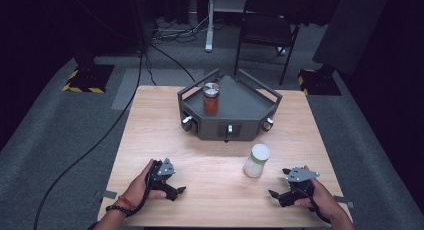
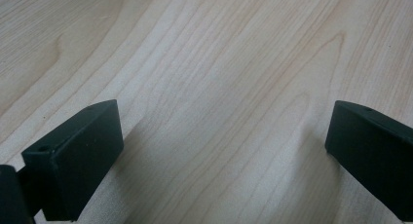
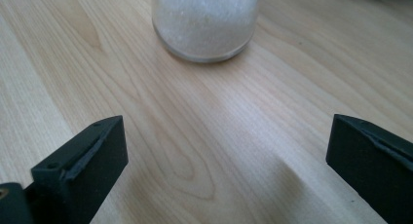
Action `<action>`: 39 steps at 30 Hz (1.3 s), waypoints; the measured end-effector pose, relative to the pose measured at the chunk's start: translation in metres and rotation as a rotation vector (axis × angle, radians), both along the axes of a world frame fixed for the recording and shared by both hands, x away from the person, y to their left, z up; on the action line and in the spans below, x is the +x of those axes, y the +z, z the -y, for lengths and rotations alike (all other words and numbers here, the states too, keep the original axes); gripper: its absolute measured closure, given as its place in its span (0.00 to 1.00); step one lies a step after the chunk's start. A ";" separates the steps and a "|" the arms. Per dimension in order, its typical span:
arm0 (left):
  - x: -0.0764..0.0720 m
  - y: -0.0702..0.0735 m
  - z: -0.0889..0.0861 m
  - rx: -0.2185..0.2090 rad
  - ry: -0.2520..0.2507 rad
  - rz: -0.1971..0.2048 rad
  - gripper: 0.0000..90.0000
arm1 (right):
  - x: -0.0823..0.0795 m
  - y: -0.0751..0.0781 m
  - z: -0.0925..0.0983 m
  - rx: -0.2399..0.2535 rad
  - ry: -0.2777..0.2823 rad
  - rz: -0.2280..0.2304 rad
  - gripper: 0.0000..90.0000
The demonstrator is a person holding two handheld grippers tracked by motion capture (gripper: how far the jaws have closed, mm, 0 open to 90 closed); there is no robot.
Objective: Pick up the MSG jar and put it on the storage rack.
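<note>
Right gripper view: white-grained jar upright, ahead of tongs.

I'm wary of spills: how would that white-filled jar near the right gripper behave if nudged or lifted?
The jar stands upright and looks taller than wide, so a high push would probably tip it. Its smooth, clear, round wall may slip between jaws and roll if toppled. Filled with white grains, it is likely fairly heavy for its size.
</note>
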State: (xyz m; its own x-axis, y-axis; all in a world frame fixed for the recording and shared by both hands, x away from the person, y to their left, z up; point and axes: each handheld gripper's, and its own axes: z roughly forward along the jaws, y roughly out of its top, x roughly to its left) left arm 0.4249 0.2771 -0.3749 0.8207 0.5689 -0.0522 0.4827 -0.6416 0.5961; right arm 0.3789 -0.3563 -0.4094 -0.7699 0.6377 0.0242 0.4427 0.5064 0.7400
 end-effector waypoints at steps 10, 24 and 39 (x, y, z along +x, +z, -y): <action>0.000 0.000 0.000 0.000 0.000 0.000 0.00 | -0.003 0.004 0.001 0.053 -0.028 0.028 0.01; 0.000 0.000 0.000 0.001 -0.002 0.001 0.00 | -0.006 0.008 -0.004 0.153 -0.053 0.053 0.02; 0.001 0.000 0.000 0.001 -0.002 0.001 0.00 | 0.003 0.015 -0.020 0.176 -0.066 0.058 0.02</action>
State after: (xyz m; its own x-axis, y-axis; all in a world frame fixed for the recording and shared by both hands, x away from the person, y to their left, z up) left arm 0.4255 0.2770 -0.3749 0.8221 0.5670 -0.0511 0.4807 -0.6433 0.5958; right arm 0.3818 -0.3363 -0.3946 -0.7298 0.6768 0.0964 0.4245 0.3381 0.8400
